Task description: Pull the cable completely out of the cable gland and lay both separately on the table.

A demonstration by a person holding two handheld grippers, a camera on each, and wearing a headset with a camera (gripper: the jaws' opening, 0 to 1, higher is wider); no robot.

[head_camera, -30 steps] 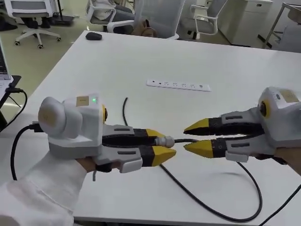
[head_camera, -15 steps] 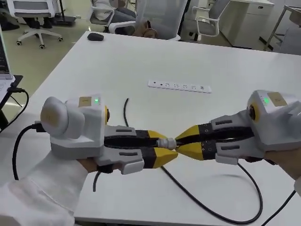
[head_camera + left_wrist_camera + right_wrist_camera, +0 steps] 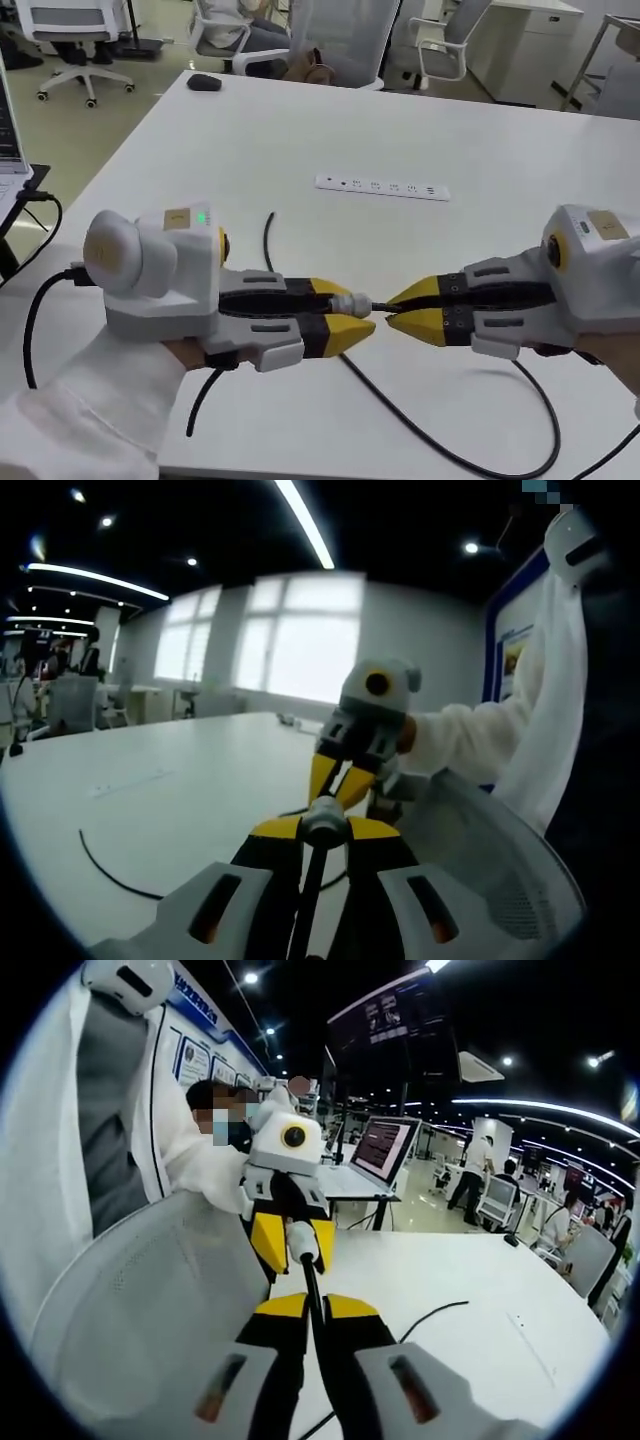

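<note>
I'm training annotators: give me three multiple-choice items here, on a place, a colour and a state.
1. Power strip lies: A) on the table past the grippers B) under a gripper C) on a chair
2. Gripper tips are: A) red B) yellow C) green
3. Right gripper is: A) open B) shut on the cable C) shut on the power strip
A: strip flat beyond both; B: all four tips yellow; B: jaws pinch cable beside the gland in the left gripper.

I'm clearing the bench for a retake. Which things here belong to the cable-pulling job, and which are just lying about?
Job:
cable gland
cable
left tool
right tool

Lying about:
power strip
mouse
</note>
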